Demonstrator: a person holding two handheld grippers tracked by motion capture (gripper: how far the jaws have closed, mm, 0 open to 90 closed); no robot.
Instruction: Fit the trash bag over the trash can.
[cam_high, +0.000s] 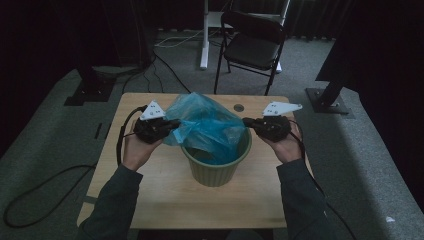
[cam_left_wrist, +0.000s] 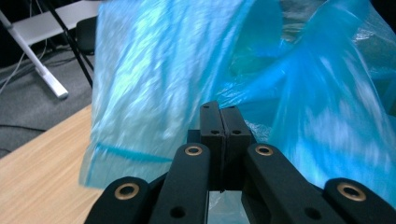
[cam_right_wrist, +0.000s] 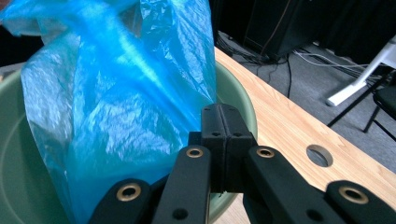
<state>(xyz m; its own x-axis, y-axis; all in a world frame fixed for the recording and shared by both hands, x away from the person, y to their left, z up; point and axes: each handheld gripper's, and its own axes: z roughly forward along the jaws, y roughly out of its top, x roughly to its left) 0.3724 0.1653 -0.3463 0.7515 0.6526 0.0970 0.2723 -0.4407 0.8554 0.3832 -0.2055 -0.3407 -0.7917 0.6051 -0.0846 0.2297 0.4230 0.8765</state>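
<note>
A ribbed green pot (cam_high: 215, 175) stands in the middle of the wooden table (cam_high: 160, 200). A crumpled blue plastic bag (cam_high: 205, 125) sits in it and billows above the rim, with part hanging over the pot's left side. My left gripper (cam_high: 176, 123) is at the bag's left edge, jaws closed on the film. In the left gripper view the bag (cam_left_wrist: 154, 70) spreads behind the shut left gripper (cam_left_wrist: 219, 108). My right gripper (cam_high: 246, 121) is at the bag's right edge, over the pot's rim. In the right gripper view the right gripper (cam_right_wrist: 219, 109) is shut at the bag (cam_right_wrist: 116, 102), above the pot's rim (cam_right_wrist: 238, 100).
A round hole (cam_high: 239, 107) is in the table's far side, close to the right gripper. A black folding chair (cam_high: 252, 47) and a white desk leg (cam_high: 204, 35) stand beyond the table. Cables lie on the grey carpet, and a black stand base (cam_high: 330, 97) sits at the right.
</note>
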